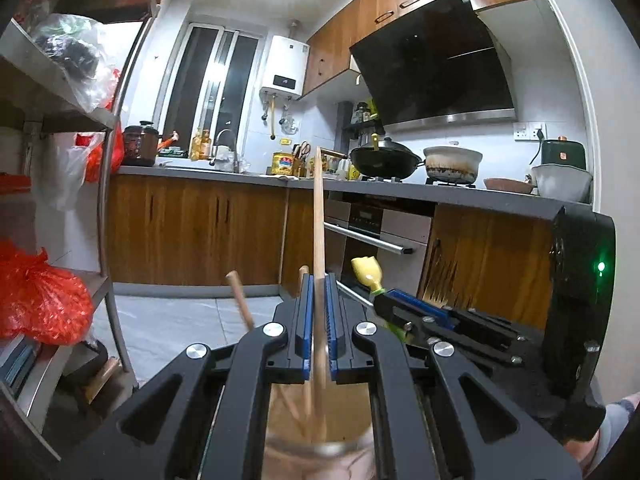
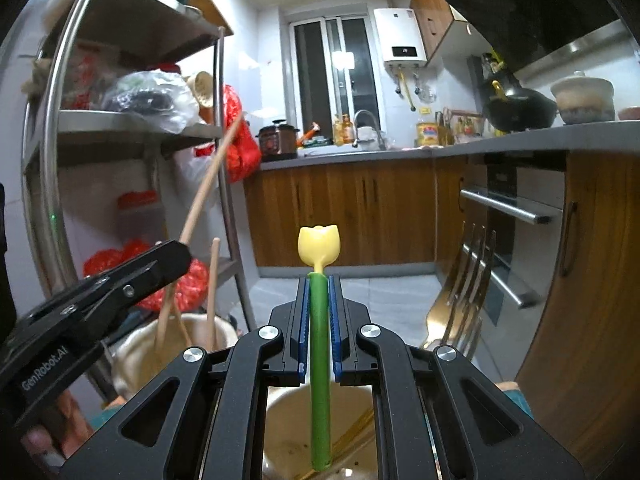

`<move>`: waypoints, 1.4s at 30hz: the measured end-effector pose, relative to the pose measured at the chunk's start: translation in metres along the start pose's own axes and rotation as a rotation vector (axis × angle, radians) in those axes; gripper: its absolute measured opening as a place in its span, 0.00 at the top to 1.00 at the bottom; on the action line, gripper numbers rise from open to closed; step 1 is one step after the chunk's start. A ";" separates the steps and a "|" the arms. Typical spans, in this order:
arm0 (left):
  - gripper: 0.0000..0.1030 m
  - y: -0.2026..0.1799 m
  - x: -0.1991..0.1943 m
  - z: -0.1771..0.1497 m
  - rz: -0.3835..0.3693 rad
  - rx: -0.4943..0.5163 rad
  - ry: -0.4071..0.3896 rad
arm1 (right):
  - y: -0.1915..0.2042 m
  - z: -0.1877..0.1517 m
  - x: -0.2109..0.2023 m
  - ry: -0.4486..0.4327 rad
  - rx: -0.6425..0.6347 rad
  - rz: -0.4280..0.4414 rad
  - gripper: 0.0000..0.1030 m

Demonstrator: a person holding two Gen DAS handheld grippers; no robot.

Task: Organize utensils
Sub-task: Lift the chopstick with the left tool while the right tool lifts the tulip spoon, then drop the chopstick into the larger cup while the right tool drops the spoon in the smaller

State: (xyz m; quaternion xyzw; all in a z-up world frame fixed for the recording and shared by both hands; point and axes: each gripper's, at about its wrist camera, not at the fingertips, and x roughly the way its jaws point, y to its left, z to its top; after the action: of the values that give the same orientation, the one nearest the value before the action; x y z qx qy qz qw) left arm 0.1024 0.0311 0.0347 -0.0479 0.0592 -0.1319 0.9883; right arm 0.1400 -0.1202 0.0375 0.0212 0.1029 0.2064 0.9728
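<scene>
Beige holder (image 2: 132,348): sitting low and to the left of the right claw, with two more wooden sticks leaning out of it; a second pale container (image 2: 288,420) is lying directly beneath the right claw.
Left claw (image 1: 319,300): clenching on a wooden chopstick (image 1: 318,208), blue pads pressing both of its sides.
Right claw (image 2: 319,304): grasping a green-handled utensil (image 2: 320,360), pads closing on the stem just under the yellow tip.
Chopstick axis: running almost straight up from between the left claw's pads, far end pointing up and away, lower end passing down between the fingers toward the blurred container below.
Green utensil axis: standing upright along the right claw's midline, yellow tulip-shaped end (image 2: 319,246) pointing up just past the fingertips, green end reaching down over the pale container.
Gold forks (image 2: 460,292): standing to the right of the right claw, tines pointing up.
</scene>
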 end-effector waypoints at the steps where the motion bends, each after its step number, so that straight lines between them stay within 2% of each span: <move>1: 0.94 0.001 -0.002 -0.002 -0.002 -0.004 0.003 | -0.001 -0.001 -0.002 0.006 0.001 0.003 0.90; 12: 0.94 -0.004 -0.026 -0.021 0.013 0.049 0.032 | -0.001 -0.014 -0.014 0.065 0.000 0.031 0.90; 25: 0.94 0.002 -0.036 -0.022 -0.007 0.025 0.011 | 0.003 -0.023 -0.013 0.147 -0.004 0.005 0.90; 26: 0.94 0.002 -0.036 -0.022 -0.006 0.024 0.012 | 0.002 -0.022 -0.013 0.149 -0.002 0.005 0.88; 30: 0.94 0.002 -0.040 -0.023 -0.003 0.016 0.018 | -0.001 -0.016 -0.025 0.149 0.018 0.014 0.66; 36: 0.94 -0.005 -0.053 -0.019 0.011 0.026 0.017 | -0.009 -0.003 -0.061 0.110 0.025 0.002 0.56; 42: 0.94 -0.019 -0.071 -0.017 0.015 0.053 0.044 | -0.020 0.004 -0.094 0.094 0.048 -0.010 0.50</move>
State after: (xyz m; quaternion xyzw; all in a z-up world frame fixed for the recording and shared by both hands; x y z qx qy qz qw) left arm 0.0268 0.0302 0.0277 -0.0183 0.0776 -0.1272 0.9887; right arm 0.0648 -0.1768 0.0577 0.0346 0.1534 0.1998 0.9671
